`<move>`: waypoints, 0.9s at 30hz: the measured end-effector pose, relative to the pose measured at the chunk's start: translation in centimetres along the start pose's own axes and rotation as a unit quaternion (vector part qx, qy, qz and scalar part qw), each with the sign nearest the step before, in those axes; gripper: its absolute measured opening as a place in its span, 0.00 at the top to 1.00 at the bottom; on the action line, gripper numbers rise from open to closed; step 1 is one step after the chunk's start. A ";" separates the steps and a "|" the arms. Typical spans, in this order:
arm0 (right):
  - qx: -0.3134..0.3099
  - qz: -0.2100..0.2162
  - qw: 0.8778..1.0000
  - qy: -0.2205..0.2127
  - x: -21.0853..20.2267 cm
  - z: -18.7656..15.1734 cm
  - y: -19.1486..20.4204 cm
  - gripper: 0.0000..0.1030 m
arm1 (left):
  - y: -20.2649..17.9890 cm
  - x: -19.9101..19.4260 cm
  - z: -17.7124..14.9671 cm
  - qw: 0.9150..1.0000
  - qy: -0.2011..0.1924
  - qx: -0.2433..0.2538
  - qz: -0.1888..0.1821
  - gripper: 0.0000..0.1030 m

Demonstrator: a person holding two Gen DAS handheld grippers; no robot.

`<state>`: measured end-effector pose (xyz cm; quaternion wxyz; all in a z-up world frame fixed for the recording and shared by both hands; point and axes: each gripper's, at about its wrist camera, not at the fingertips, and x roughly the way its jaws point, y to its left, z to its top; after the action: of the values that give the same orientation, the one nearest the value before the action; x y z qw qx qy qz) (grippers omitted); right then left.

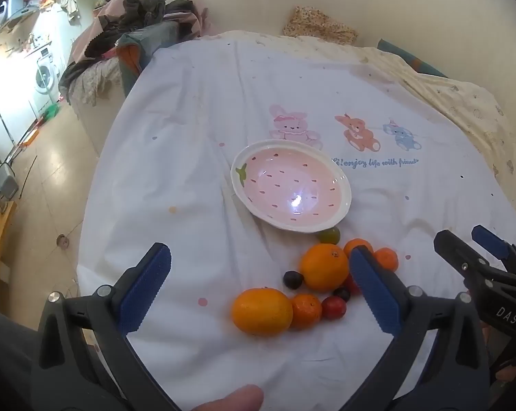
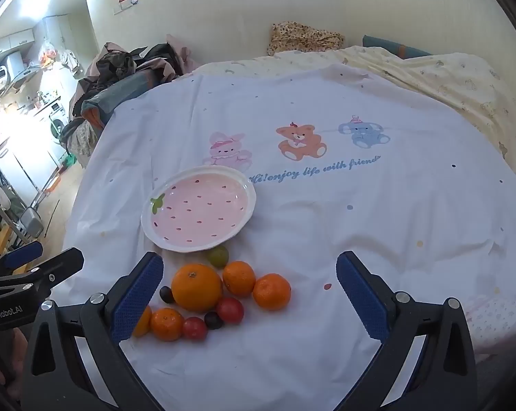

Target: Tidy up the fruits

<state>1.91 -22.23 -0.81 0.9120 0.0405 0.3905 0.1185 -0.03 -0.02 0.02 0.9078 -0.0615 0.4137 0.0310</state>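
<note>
A pink strawberry-shaped plate (image 1: 340,190) (image 2: 247,188) lies empty on a white printed sheet. Just in front of it is a cluster of fruit: a large orange (image 1: 323,267) (image 2: 196,287), a second large orange (image 1: 262,311), small mandarins (image 1: 306,311) (image 2: 271,291), red tomatoes (image 1: 334,308) (image 2: 230,310), dark grapes (image 1: 293,279) (image 2: 167,294) and a green fruit (image 1: 329,235) (image 2: 218,256). My left gripper (image 1: 260,267) is open and empty above the fruit. My right gripper (image 2: 249,274) is open and empty, also over the fruit. Each gripper shows at the edge of the other's view.
The sheet (image 1: 189,137) covers a bed with a cream quilt (image 2: 446,78) at the right and back. Piled clothes (image 1: 138,20) lie at the back left. The bed's left edge drops to a tiled floor (image 1: 45,171). A washing machine (image 1: 45,75) stands far left.
</note>
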 end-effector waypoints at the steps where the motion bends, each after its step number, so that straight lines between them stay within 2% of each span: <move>1: 0.002 0.000 1.000 0.001 0.0 0.0 -0.1 0.00 | 0.0 0.0 0.0 1.000 0.002 -0.001 -0.001 0.00; 27: 0.001 0.005 1.000 0.002 0.2 -0.2 0.1 0.00 | 0.4 -0.1 0.0 1.000 0.004 -0.007 -0.002 0.00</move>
<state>1.88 -22.08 -1.01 0.9105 0.0429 0.3924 0.1232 -0.21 0.41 0.05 0.9056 -0.0687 0.4173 0.0322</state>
